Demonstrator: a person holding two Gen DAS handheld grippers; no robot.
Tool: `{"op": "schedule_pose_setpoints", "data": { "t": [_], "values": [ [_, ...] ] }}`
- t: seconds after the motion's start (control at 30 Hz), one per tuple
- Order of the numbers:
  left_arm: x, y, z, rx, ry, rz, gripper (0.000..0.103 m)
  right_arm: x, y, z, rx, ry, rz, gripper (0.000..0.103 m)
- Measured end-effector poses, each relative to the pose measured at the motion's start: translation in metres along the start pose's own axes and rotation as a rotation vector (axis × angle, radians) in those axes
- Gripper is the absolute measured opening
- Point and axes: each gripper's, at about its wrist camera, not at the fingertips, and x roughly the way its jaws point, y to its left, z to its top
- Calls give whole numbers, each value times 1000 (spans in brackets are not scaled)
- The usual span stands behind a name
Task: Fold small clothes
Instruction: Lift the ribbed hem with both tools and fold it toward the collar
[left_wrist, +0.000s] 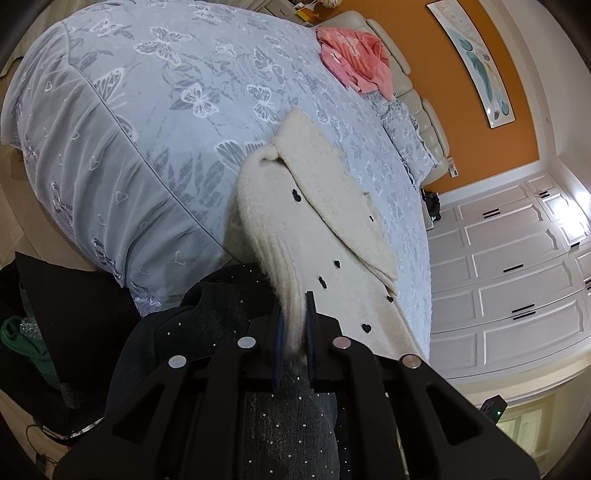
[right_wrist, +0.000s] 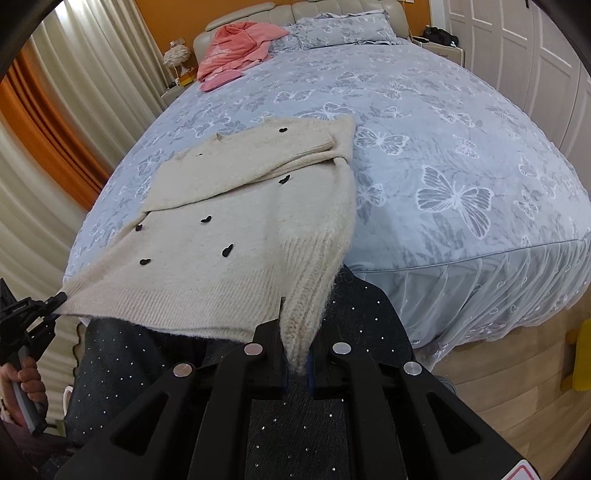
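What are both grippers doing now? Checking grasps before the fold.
Left gripper: shut on the cream sweater hem.
Right gripper: shut on the sweater's other hem corner.

The sweater (right_wrist: 236, 206) lies on the near left part of the bed (right_wrist: 443, 155), its hem hanging off the near edge. The left gripper (right_wrist: 55, 301) holds the hem's left corner, the right gripper (right_wrist: 295, 354) its right corner. A garment (right_wrist: 236, 48) lies at the far left, with a pillow (right_wrist: 343, 29) to its right.
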Motion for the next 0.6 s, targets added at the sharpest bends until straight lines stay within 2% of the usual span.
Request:
{"op": "schedule_pose_setpoints", "data": {
  "t": [0.23,0.37,0.4,0.47,0.5,0.53,0.6],
  "values": [
    [-1,2,-4,-5,9,-4,5,-3,2,-4,-1,-3,12,6],
    [11,19,-5,-103,38,-23,10,2,-5,-7,25,12,32,6],
    [12,25,-5,-134,32,-22,14,3,-6,-9,32,15,36,7],
    [7,37,-6,-209,0,-34,29,7,-14,-12,72,27,60,7],
    [5,40,-6,-232,-10,-33,44,8,-18,-13,86,31,70,7],
    [1,44,-6,-261,-22,-34,54,11,-23,-15,114,39,88,7],
    [-2,49,-6,-280,-27,-42,62,15,-30,-15,149,52,115,7]
  ]
}}
